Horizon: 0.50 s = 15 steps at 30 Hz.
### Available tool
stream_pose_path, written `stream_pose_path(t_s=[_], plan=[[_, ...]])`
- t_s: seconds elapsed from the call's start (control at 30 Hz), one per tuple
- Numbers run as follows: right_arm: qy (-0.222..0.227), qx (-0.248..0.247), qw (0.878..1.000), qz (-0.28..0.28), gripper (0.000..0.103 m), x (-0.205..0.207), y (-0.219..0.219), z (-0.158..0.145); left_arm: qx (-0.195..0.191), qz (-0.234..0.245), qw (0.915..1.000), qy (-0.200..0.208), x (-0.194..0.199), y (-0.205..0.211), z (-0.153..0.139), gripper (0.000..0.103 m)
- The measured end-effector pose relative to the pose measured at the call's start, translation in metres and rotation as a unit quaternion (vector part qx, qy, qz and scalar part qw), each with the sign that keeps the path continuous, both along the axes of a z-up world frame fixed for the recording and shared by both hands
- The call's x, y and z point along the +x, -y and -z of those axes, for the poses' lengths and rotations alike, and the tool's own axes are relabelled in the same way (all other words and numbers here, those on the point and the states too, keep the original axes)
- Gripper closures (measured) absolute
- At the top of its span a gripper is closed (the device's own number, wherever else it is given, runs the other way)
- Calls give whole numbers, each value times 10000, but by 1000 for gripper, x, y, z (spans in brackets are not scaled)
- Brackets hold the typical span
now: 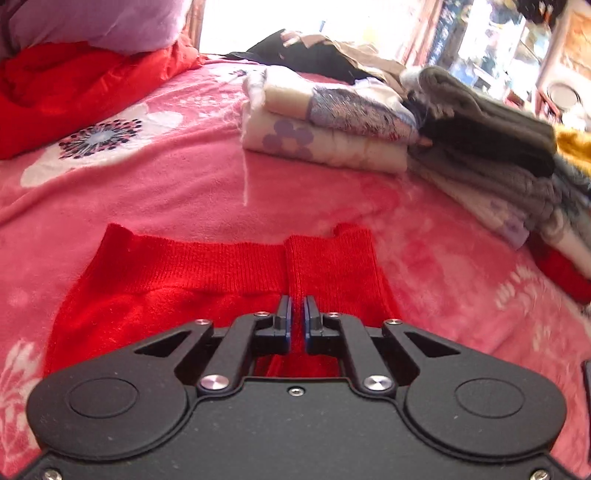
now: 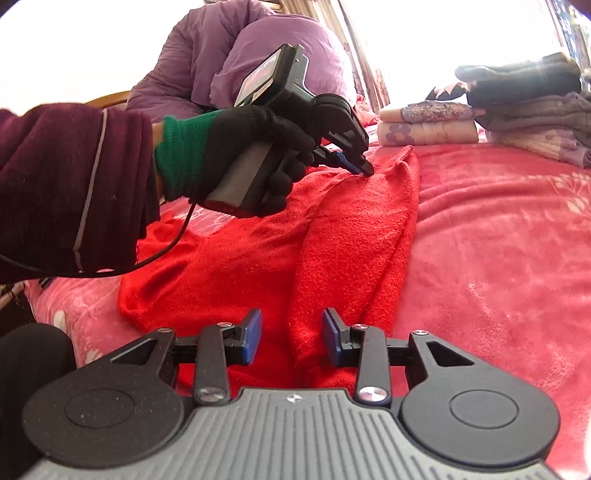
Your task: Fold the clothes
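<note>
A red knit garment [image 1: 207, 280] [image 2: 351, 240] lies on the pink floral bedspread [image 1: 177, 184] [image 2: 498, 240], its ribbed hem toward the far side in the left wrist view. My left gripper [image 1: 297, 308] [image 2: 364, 168] is shut on a raised ridge of the red garment near that hem. A person's black-gloved hand [image 2: 251, 147] with a green cuff holds it. My right gripper [image 2: 293, 332] is open at the garment's near end. A long lengthwise fold of the red fabric runs between its blue-padded fingers [image 2: 253, 334], which do not squeeze it.
Folded cream and purple clothes [image 1: 325, 125] [image 2: 428, 125] and a grey stack [image 1: 498, 158] [image 2: 535, 110] sit at the bed's far right. Red bedding [image 1: 74, 85] and a purple duvet [image 1: 92, 22] [image 2: 258, 48] lie at the far left. A maroon sleeve [image 2: 74, 177] and a cable cross the left.
</note>
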State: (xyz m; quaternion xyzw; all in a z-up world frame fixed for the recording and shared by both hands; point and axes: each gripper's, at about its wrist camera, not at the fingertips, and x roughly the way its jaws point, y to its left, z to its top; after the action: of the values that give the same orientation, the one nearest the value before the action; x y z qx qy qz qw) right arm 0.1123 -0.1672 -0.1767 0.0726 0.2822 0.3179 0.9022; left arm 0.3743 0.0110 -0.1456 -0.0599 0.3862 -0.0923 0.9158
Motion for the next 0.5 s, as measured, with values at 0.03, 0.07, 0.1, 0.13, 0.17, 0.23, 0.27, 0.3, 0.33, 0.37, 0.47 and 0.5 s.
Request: stream_pose_path(t_s=[0.03, 0.07, 0.1, 0.13, 0.17, 0.23, 0.27, 0.3, 0.33, 0.37, 0.47, 0.5], plan=[[-11, 19, 10000, 2, 65, 0, 0, 1, 199, -2, 9998, 81, -2, 3, -4, 95], [-27, 30, 10000, 5, 65, 0, 1, 1, 383, 19, 9989, 279, -8, 7, -11, 93], [-32, 44, 10000, 11, 65, 0, 2, 1, 445, 123, 9979, 446, -13, 11, -18, 93], [-37, 54, 10000, 7, 65, 0, 2, 1, 439, 285, 9973, 515, -17, 17, -22, 93], [-47, 65, 10000, 8, 65, 0, 2, 1, 423, 457, 9965, 564, -20, 22, -25, 93], [-64, 77, 9999, 5, 65, 0, 2, 1, 607, 859, 9927, 589, -24, 39, -24, 93], [-72, 79, 9999, 2, 65, 0, 2, 1, 778, 993, 9902, 599, -25, 48, -20, 93], [-79, 81, 9999, 0, 65, 0, 2, 1, 975, 985, 9889, 532, -22, 55, -13, 93], [-89, 86, 9999, -8, 65, 0, 2, 1, 1175, 951, 9875, 449, -19, 61, -6, 93], [-98, 89, 9999, -15, 64, 1, 2, 1, 1240, 838, 9882, 332, -14, 62, 3, 93], [-103, 71, 9999, -35, 64, 1, 2, 0, 1166, 541, 9915, 205, -10, 60, 11, 92], [-106, 79, 9999, -43, 64, 0, 2, 0, 1133, 519, 9917, 309, -14, 61, 7, 92]])
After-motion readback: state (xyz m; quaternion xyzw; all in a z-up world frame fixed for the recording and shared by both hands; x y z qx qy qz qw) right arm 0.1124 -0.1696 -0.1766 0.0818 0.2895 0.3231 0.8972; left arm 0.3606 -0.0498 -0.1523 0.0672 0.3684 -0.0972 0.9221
